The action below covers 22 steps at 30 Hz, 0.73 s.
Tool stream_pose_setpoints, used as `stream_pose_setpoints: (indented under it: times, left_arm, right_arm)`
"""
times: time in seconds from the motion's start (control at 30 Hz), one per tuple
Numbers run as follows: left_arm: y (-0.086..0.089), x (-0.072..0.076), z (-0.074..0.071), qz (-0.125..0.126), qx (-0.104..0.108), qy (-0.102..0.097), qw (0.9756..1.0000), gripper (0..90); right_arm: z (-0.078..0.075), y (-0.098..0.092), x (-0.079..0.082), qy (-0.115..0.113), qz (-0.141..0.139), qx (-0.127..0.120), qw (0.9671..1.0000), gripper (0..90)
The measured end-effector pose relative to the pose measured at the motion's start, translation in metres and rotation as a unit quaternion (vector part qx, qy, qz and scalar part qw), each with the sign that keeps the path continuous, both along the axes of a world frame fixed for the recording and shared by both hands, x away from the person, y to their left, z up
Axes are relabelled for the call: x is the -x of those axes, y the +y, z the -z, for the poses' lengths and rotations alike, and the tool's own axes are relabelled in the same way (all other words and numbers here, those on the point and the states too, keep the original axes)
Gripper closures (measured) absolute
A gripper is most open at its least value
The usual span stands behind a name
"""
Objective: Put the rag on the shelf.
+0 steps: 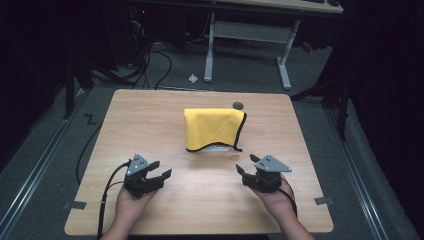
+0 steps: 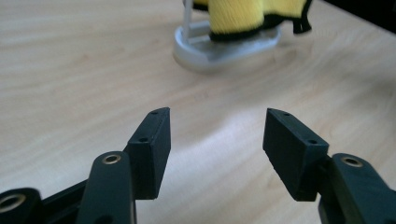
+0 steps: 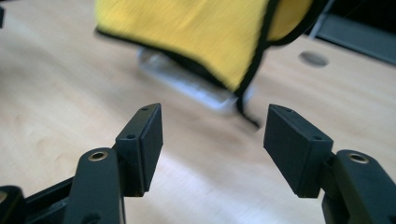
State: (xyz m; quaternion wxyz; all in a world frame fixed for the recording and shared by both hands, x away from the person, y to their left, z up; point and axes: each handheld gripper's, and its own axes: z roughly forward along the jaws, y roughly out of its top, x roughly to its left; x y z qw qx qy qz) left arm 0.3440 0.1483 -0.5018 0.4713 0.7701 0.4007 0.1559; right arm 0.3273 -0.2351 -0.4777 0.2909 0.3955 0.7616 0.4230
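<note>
A yellow cloth (image 1: 212, 129) with black-stitched edging hangs draped over a pale stand (image 2: 224, 46) near the middle of the wooden table (image 1: 150, 115). The cloth covers the stand's upper part; its oval base and one upright show beneath the hem. The left gripper (image 1: 159, 169) and right gripper (image 1: 246, 165) rest near the table's front edge, jaws spread, nothing between them, well apart from the cloth.

surface: light wooden table (image 1: 150, 120) | on it: clear plastic oval-based stand (image 2: 224, 49) draped with yellow black-edged cloth (image 1: 212, 127)
</note>
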Motion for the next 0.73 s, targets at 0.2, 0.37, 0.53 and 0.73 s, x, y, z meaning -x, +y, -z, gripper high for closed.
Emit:
stream_pose_setpoints:
  times: [0.2,0.37,0.53,0.73]
  left_arm:
    - [-0.013,0.029,0.023,0.045,-0.015,0.030,0.9984,40.5]
    - [-0.033,0.049,0.030,0.075,-0.022,0.041,0.9961,38.6]
    - [-0.039,0.046,0.030,0.097,-0.070,0.031,0.9924,38.0]
    - [-0.031,0.046,0.027,0.085,-0.066,0.027,0.9939,37.9]
  right_arm:
    - [0.025,0.014,0.023,0.023,-0.009,0.014,0.9996,37.1]
    - [0.041,0.020,0.039,0.050,-0.023,0.040,0.9977,36.8]
    - [0.046,0.017,0.037,0.058,-0.023,0.047,0.9969,36.6]
    - [0.048,0.013,0.034,0.066,-0.014,0.039,0.9970,36.6]
